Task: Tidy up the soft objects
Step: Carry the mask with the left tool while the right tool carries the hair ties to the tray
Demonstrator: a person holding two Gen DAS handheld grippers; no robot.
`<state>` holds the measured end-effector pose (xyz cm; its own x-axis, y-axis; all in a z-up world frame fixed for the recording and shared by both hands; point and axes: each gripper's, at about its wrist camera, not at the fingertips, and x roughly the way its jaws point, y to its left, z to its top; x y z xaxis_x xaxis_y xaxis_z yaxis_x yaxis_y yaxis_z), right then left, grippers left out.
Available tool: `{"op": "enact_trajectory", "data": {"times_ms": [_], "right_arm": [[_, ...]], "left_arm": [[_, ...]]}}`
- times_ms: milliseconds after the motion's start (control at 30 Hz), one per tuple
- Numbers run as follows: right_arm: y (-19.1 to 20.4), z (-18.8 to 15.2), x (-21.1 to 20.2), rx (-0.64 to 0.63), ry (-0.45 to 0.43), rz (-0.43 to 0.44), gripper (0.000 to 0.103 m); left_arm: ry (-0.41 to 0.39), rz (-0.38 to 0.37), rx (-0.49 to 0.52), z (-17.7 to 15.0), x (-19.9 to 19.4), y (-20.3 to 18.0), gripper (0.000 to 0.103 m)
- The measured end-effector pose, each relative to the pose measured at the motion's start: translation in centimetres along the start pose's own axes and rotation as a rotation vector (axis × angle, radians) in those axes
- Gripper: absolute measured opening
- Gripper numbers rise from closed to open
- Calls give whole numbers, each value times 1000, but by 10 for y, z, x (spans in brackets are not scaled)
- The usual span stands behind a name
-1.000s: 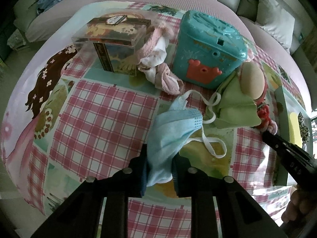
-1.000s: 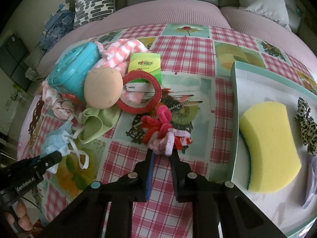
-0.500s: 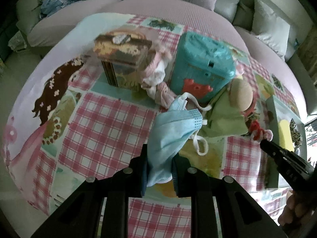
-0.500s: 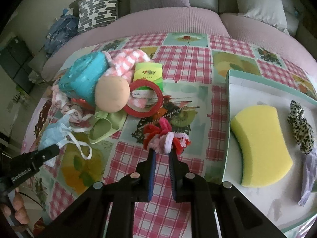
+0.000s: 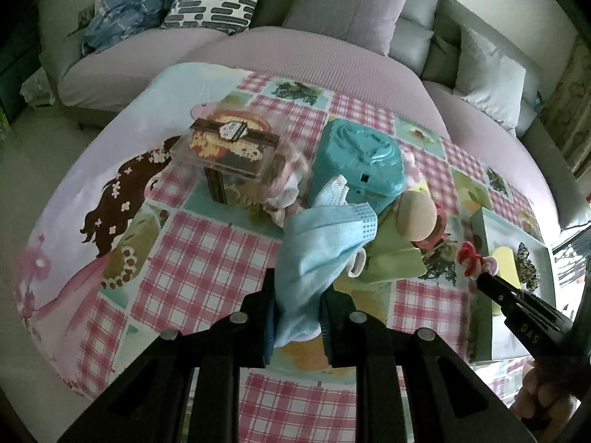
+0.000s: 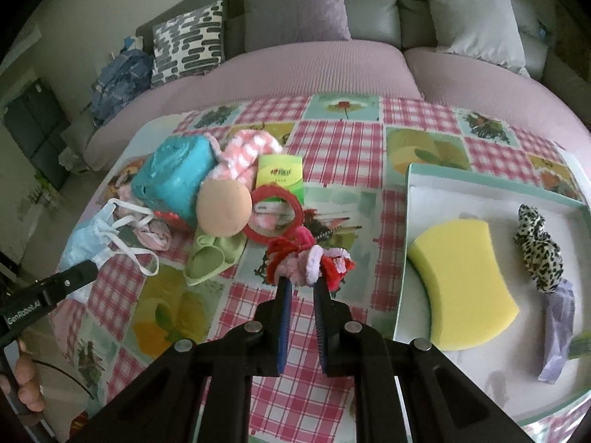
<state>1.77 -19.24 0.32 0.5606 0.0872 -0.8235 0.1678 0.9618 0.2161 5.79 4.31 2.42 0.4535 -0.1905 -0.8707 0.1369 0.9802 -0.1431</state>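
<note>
Pale blue pleated face mask (image 5: 325, 243) hangs crumpled, white ear loops dangling.

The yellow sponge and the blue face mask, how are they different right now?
The yellow sponge lies flat in the white tray; the blue face mask hangs pinched in the left gripper, off the tablecloth. The sponge is a thick, curved, plain block; the mask is thin, crumpled cloth with white ear loops. No gripper touches the sponge, while the mask is held. Both look like soft things.
</note>
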Motion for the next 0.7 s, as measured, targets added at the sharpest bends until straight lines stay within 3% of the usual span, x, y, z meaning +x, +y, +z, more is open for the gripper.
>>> {"op": "enact_trajectory", "data": {"times_ms": [367, 700], "right_arm": [[-14, 7, -25, 33, -78, -3, 13], [-57, 10, -51, 141, -153, -61, 13]], "left_arm": [[-49, -21, 55, 7, -22, -24, 21], [-70, -76, 194, 22, -32, -89, 21]]}}
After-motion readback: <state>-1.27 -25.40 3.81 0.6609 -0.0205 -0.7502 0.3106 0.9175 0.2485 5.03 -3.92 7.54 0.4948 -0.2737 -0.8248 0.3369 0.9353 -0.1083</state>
